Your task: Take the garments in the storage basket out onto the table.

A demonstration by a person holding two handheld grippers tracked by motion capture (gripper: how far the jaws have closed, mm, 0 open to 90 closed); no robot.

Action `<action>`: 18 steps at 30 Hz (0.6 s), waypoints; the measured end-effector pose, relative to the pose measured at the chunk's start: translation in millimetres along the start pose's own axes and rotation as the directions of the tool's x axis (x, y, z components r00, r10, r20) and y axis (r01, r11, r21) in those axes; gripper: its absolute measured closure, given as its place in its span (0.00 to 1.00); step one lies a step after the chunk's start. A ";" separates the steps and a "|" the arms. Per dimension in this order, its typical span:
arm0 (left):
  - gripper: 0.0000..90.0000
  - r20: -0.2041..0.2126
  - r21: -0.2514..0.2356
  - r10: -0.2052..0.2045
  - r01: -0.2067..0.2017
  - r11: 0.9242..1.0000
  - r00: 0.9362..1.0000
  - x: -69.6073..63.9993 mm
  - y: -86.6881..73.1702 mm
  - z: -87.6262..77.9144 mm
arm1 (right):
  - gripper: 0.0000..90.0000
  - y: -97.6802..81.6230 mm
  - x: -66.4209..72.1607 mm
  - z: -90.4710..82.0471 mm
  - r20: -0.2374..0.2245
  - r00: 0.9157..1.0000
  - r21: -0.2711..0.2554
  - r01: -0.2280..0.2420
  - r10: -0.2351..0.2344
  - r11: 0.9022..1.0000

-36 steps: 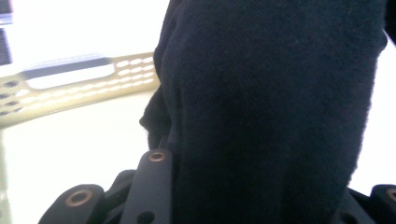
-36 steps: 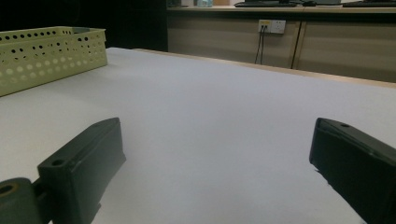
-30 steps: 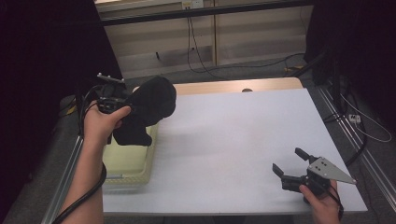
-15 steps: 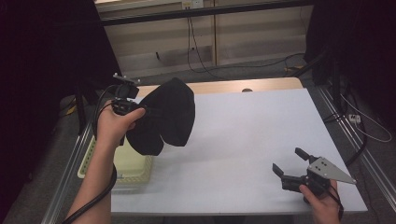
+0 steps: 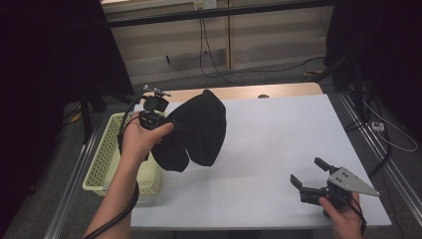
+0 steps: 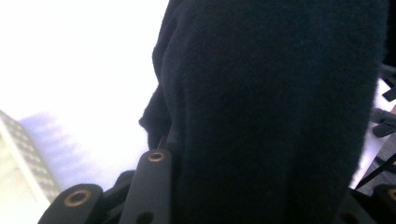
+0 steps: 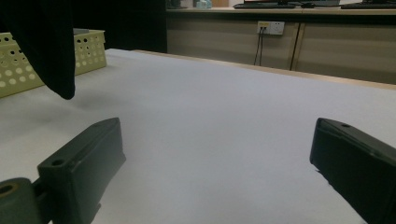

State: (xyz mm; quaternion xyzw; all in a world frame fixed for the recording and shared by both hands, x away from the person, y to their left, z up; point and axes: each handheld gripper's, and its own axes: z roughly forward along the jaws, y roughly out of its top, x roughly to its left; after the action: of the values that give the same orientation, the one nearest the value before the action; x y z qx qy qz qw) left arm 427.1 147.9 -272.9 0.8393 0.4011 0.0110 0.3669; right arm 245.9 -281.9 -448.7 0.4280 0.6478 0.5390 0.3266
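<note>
The black cloth [image 5: 196,129] hangs clear of the white table [image 5: 278,149], pinched in the left gripper [image 5: 169,124] just beside the yellow perforated basket [image 5: 107,159] and over the table's left part. Nearest the person, the right gripper [image 5: 308,184] rests low at the table's near right corner, jaws spread wide with nothing between them. Judging by this, the cloth is out of the basket but not yet laid down or spread. The left gripper view shows knit fabric [image 6: 280,107] bunched around a jaw; the right gripper view shows the cloth's lower tip [image 7: 63,70] hanging above the tabletop.
</note>
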 end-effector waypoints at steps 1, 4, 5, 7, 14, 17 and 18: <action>0.75 0.000 0.002 0.006 -0.006 1.000 1.000 -1.7 -0.3 2.5 | 0.02 0.2 0.3 -0.1 0.000 1.000 -0.003 -0.001 0.001 1.000; 0.74 0.005 0.000 0.017 -0.017 1.000 1.000 -6.4 -1.7 11.3 | 0.02 0.6 0.6 -0.3 -0.002 1.000 -0.003 0.003 -0.003 1.000; 0.74 0.009 0.005 0.019 -0.019 1.000 1.000 -7.6 -2.4 14.5 | 0.02 0.4 0.3 -0.1 -0.003 1.000 -0.002 0.006 -0.006 1.000; 0.74 -0.002 0.008 0.023 -0.023 1.000 1.000 -11.1 -4.7 22.0 | 0.02 0.2 0.5 0.0 -0.001 1.000 0.001 -0.001 0.001 1.000; 0.73 0.007 0.013 0.044 -0.044 0.999 0.999 -19.7 -15.0 47.6 | 0.02 -0.1 1.0 0.5 -0.004 1.000 0.002 0.000 0.000 1.000; 0.72 0.008 0.019 0.059 -0.059 0.998 0.998 -23.9 -18.8 57.8 | 0.02 -0.1 1.5 0.7 -0.005 1.000 0.005 0.002 -0.002 1.000; 0.72 0.013 0.019 0.058 -0.058 0.998 0.998 -25.5 -20.4 61.6 | 0.02 -0.1 1.5 0.7 -0.006 1.000 0.004 0.002 -0.002 1.000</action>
State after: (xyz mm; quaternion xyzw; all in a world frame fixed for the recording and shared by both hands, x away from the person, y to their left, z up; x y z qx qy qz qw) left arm 415.5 101.5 -323.6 0.8540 0.3745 0.0125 0.3609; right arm 245.9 -280.2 -448.9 0.4263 0.6505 0.5385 0.3242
